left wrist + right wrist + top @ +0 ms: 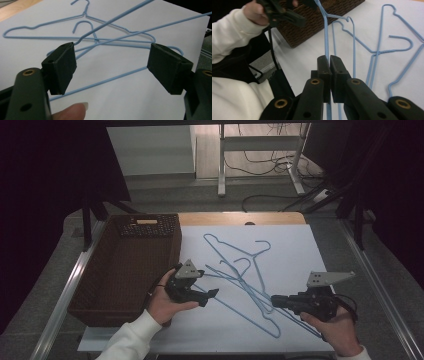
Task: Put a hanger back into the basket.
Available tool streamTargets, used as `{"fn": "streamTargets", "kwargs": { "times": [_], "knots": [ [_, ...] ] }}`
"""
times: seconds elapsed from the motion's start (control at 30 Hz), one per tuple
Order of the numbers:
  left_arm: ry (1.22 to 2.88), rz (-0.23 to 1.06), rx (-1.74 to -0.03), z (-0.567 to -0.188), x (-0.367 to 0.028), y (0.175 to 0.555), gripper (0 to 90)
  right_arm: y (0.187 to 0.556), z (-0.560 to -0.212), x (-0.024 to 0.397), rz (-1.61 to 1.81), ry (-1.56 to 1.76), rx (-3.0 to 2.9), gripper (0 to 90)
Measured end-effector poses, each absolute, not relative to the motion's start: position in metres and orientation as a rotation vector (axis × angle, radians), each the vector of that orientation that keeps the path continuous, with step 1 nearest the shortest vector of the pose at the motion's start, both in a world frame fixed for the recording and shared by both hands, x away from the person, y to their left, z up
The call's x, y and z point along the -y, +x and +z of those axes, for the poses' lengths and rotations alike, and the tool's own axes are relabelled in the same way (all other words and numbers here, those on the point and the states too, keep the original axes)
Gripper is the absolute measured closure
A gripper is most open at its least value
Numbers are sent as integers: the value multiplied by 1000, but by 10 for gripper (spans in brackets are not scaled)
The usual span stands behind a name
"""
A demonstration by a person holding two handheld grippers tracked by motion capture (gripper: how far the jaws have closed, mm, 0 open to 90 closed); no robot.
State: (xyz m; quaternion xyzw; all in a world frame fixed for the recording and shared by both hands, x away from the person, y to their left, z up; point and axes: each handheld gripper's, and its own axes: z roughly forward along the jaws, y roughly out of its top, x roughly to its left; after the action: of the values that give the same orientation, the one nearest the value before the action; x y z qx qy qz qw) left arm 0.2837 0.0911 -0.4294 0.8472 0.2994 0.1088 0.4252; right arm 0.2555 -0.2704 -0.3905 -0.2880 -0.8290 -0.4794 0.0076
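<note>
At the left of the worktop [300, 250] stands a brown woven basket [125, 265], and as far as the high view shows its inside, nothing lies in it, so I judge that no hanger has been put away yet (assuming the basket is where they go). Just right of the basket's near corner hovers the left gripper [212, 293], its jaws spread wide with nothing pressed between the pads; in the left gripper view a blue wire runs across the gap beyond the jaws, untouched. In the middle of the white sheet [295, 270] lie the blue wire hangers [240, 270], a crossed and tangled pile of about three, their hooks pointing toward the far side. At the right, the right gripper [274, 300] has its jaws clamped tight on one thin wire of a hanger [326, 37], near the pile's near right end; the right gripper view shows that wire running straight out from between the pads toward the basket. So the work looks to be at its start: one hanger is gripped, yet it still crosses the others, and freeing it, carrying it left and repeating for the rest all remain.
</note>
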Motion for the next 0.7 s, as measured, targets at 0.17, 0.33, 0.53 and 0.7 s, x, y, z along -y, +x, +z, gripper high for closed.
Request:
{"fn": "streamTargets", "kwargs": {
  "times": [0.17, 0.33, 0.53, 0.7],
  "knots": [
    [2118, 259, -726, -434, -82, 292, 264, 253, -390, 269, -1500, -876, 2564, 877],
    [2126, 277, -670, -433, -74, 293, 303, 252, -389, 268, -1492, -836, 2552, 878],
    [2152, 284, -611, -433, -68, 294, 423, 252, -390, 268, -1489, -804, 2525, 877],
    [2202, 303, -582, -434, -65, 293, 638, 255, -391, 271, -1494, -800, 2504, 877]
  ]
}}
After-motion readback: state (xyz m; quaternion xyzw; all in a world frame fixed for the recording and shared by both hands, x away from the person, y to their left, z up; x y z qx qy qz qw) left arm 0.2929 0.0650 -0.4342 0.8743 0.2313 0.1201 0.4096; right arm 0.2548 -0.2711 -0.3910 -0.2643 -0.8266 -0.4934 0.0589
